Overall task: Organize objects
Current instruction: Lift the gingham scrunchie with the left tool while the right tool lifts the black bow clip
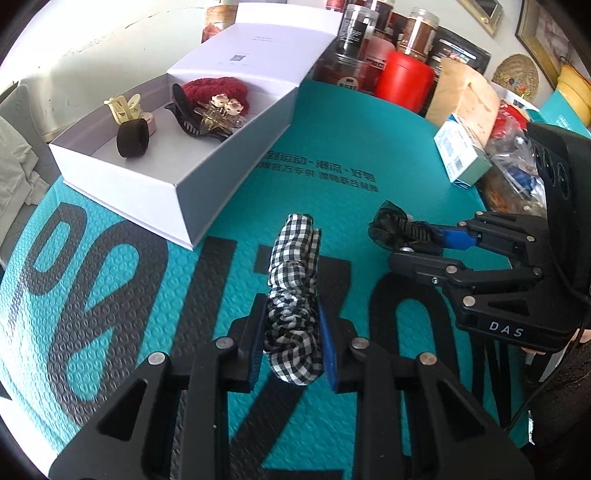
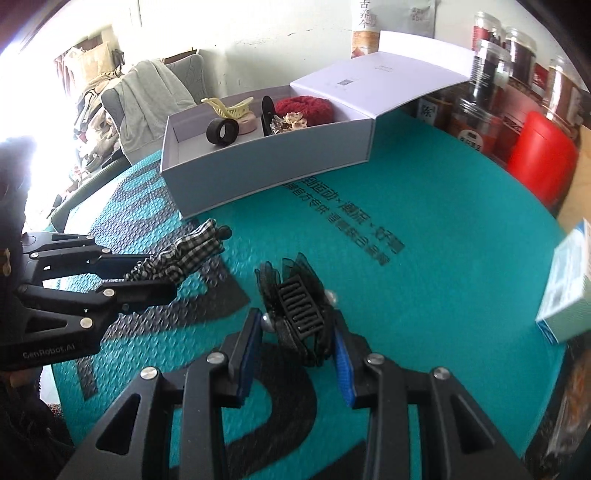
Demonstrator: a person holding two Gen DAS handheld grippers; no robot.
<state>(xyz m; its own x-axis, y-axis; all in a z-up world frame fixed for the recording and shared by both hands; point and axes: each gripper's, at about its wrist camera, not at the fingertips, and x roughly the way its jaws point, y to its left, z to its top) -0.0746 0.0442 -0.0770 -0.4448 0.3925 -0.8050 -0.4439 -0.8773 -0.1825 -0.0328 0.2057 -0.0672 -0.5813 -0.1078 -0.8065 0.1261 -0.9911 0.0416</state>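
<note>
My left gripper (image 1: 291, 332) is shut on a black-and-white checked scrunchie (image 1: 293, 288), held above the teal mat; it also shows in the right wrist view (image 2: 181, 254). My right gripper (image 2: 299, 332) is shut on a black mesh hair clip (image 2: 299, 306), seen from the left wrist view (image 1: 391, 225) too. The open white box (image 1: 207, 177) lies ahead at the far left, also in the right wrist view (image 2: 266, 166). It holds a red scrunchie (image 1: 218, 90), a black claw clip (image 1: 192, 118), a yellow clip (image 1: 123, 107) and a black band (image 1: 133, 140).
The teal mat (image 1: 332, 177) with black lettering covers the table. Jars (image 1: 354, 33), a red canister (image 1: 402, 79), a brown bag (image 1: 461, 96) and a small blue-white carton (image 1: 461, 155) crowd the far right. A draped chair (image 2: 147, 99) stands beyond the table's left edge.
</note>
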